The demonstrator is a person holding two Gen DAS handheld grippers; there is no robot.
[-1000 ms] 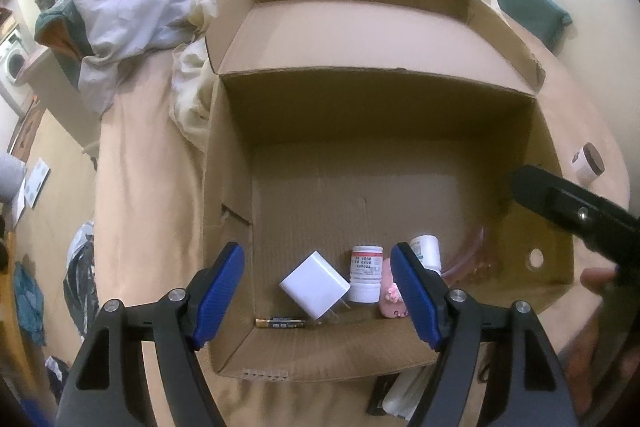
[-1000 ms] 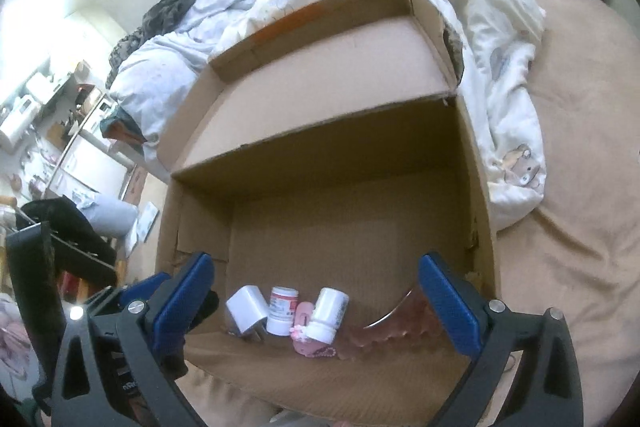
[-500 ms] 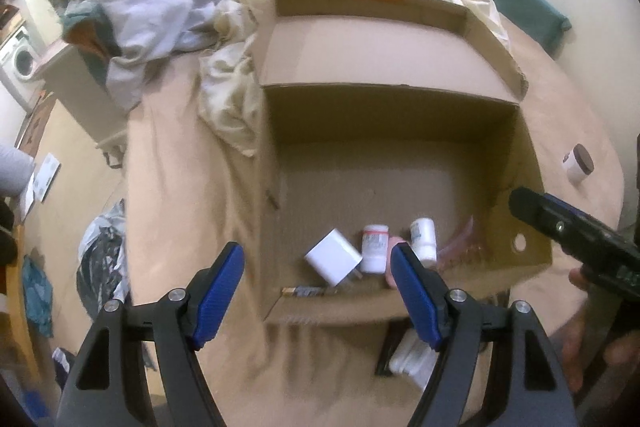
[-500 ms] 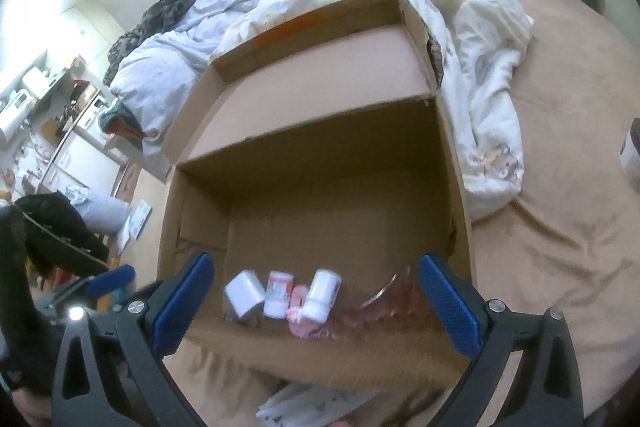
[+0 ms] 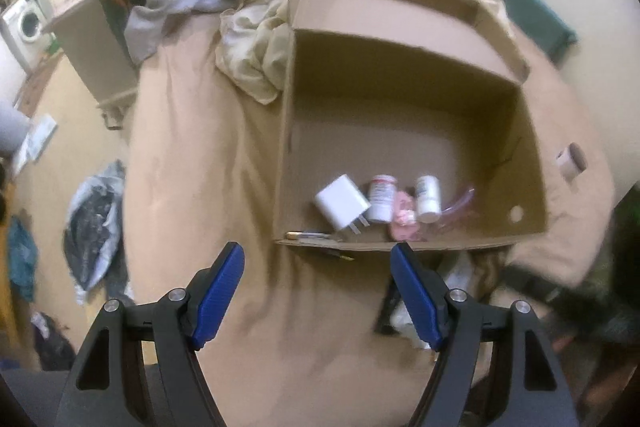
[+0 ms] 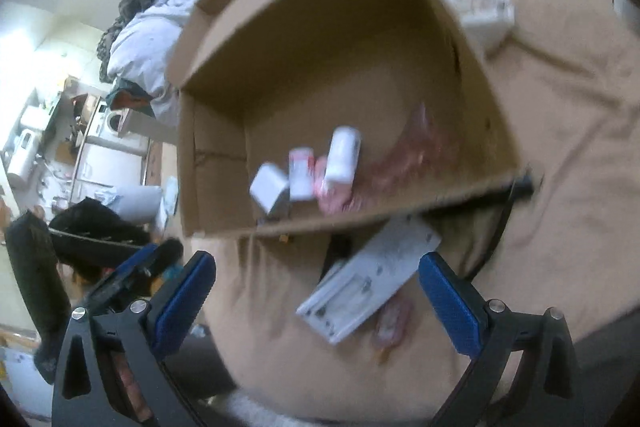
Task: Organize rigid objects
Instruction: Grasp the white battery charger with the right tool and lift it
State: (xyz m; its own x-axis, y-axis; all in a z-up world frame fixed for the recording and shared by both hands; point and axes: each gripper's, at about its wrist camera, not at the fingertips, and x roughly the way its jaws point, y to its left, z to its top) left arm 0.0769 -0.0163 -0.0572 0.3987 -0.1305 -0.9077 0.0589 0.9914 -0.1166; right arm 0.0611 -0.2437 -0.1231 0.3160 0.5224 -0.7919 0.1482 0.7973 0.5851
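Observation:
An open cardboard box (image 5: 532,163) (image 6: 212,187) lies on a tan bedsheet. Inside it, near the front wall, are a white charger plug (image 5: 342,201) (image 6: 269,187), a white bottle with a red label (image 5: 381,197) (image 6: 301,171), a second white bottle (image 5: 427,198) (image 6: 342,155), a pink item (image 5: 404,217) (image 6: 334,197) and a slim battery (image 5: 306,235). My left gripper (image 5: 318,297) is open and empty above the sheet in front of the box. My right gripper (image 6: 316,303) is open and empty above a flat white device (image 6: 370,281) lying outside the box.
A small white jar with a dark lid (image 5: 571,163) sits on the sheet right of the box. Crumpled bedding (image 5: 256,43) lies behind the box. A small pink object (image 6: 390,327) lies beside the white device. The bed's left edge drops to a cluttered floor (image 5: 72,211).
Both grippers have pulled back from the box, which now looks smaller and farther away. The right view has tilted and now takes in the white device on the sheet.

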